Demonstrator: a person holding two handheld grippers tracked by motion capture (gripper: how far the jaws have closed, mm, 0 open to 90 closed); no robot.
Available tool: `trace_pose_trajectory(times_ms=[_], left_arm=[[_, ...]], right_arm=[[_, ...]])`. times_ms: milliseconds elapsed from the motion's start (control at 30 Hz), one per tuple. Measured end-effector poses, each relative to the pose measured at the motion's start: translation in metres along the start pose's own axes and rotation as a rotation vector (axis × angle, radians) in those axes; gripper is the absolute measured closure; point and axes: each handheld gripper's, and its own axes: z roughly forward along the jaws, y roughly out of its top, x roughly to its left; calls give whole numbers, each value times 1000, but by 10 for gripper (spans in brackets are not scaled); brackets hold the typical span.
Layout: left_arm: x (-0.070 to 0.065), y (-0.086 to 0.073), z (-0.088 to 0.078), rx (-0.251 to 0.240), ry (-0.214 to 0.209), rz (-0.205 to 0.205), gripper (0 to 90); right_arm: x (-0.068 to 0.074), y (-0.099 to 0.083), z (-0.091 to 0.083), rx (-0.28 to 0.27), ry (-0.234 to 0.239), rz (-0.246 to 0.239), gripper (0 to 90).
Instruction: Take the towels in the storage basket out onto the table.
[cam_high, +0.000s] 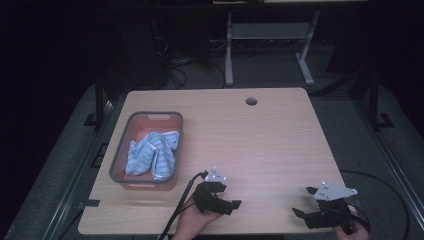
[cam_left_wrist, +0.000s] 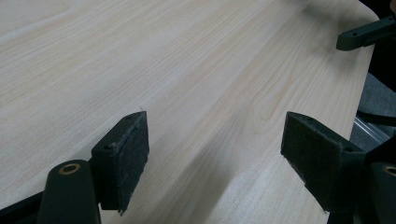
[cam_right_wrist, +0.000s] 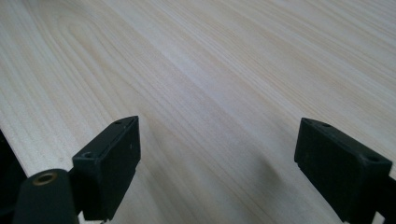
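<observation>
A striped cloth (cam_high: 152, 154) lies bunched inside the bin (cam_high: 120, 150), so the putting-away looks done, while the left gripper (cam_high: 227, 205) and right gripper (cam_high: 305, 202) rest apart from the bin near the desk (cam_high: 260, 145) edge, jaws spread, holding nothing.

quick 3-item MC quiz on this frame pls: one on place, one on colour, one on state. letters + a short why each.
1. Where does the striped cloth lie?
A. in the bin
B. on the bare table
C. between the fingers of a gripper

2. What colour are the cloth's stripes?
A. red and black
B. light blue and white
C. green and yellow

3. How is the left gripper?
A. shut on the cloth
B. shut, empty
C. open, empty

Answers: 1 A, the cloth is bunched inside the bin at the table's left. 2 B, pale blue and white bands show. 3 C, bare wood shows between its parted fingers.
</observation>
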Motion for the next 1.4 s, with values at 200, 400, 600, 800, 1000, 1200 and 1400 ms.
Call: trace_pose_trajectory(times_ms=[200,400,600,800,1000,1200,1400], left_arm=[[2,0,1,0,4,-9,234],[2,2,-4,-15,9,-5,234],[2,11,-12,-26,-5,-7,234],[1,22,-18,-20,4,13,230],[5,35,-25,11,30,28,219],[12,52,-40,27,46,47,217],[20,65,-49,47,44,43,214]], right_arm=[[-1,-1,-1,-5,0,10,139],[-1,-1,-1,-4,-5,11,138],[1,1,0,2,-1,5,138],[1,1,0,-2,-5,3,138],[2,0,-1,-9,-7,21,138],[2,1,0,0,-6,20,138],[1,0,-1,-7,-10,18,138]])
